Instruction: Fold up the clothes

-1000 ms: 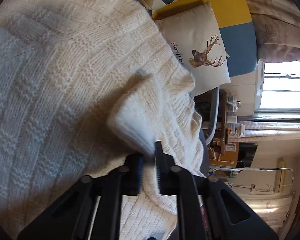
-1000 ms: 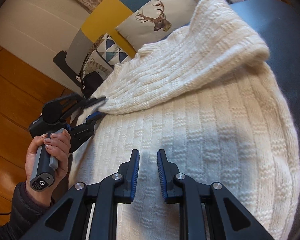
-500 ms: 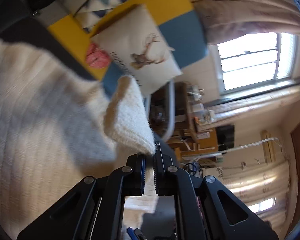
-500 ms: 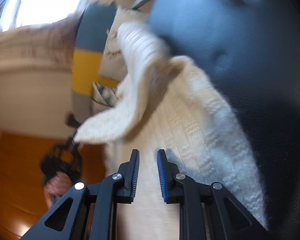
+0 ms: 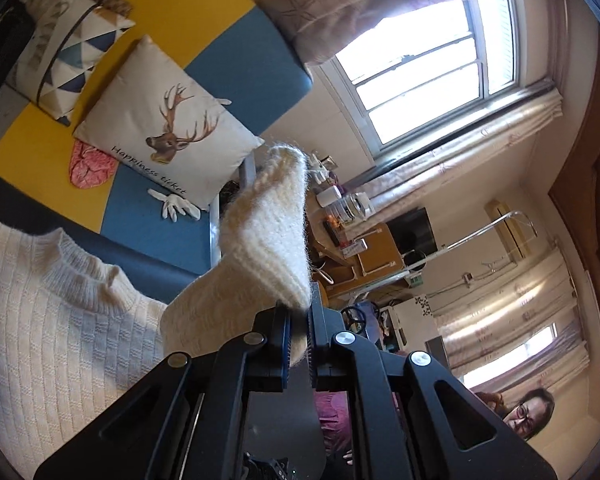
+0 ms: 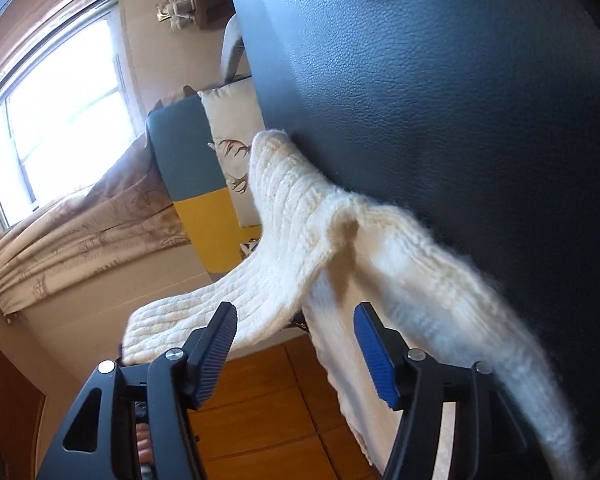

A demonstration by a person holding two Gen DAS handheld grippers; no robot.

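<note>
- Sleeve work is the step we judge to be in hand: our left gripper (image 5: 298,334) is pressed together on the cuff of a cream knit sweater (image 5: 48,312), and the sleeve (image 5: 268,240) stands lifted clear of the garment's body.
- We see the sweater's body lying on a dark leather-textured surface (image 6: 440,80), collar toward the deer-print cushion (image 5: 168,136), while one edge of the knit hangs past the surface's rim above the wooden floor (image 6: 268,412).
- Our right gripper (image 6: 296,350) is spread wide and pinches nothing; in its view the raised sleeve (image 6: 284,216) stretches across in front of the jaws toward the left, and the sweater's body runs under the right-hand finger.
- We cannot tell from these views whether the sleeve is being carried inward over the chest or drawn outward to straighten it; both would look alike here.
- Whichever it is, we judge that the next move calls for the left gripper's pinch to hold until the cuff sits flat on the knit, since this loose, fuzzy weave would sag and bunch if dropped from height.
- We would want the free right gripper to steady or smooth the body near the shoulder so that the overhanging edge does not drag the sweater off the surface.
</note>
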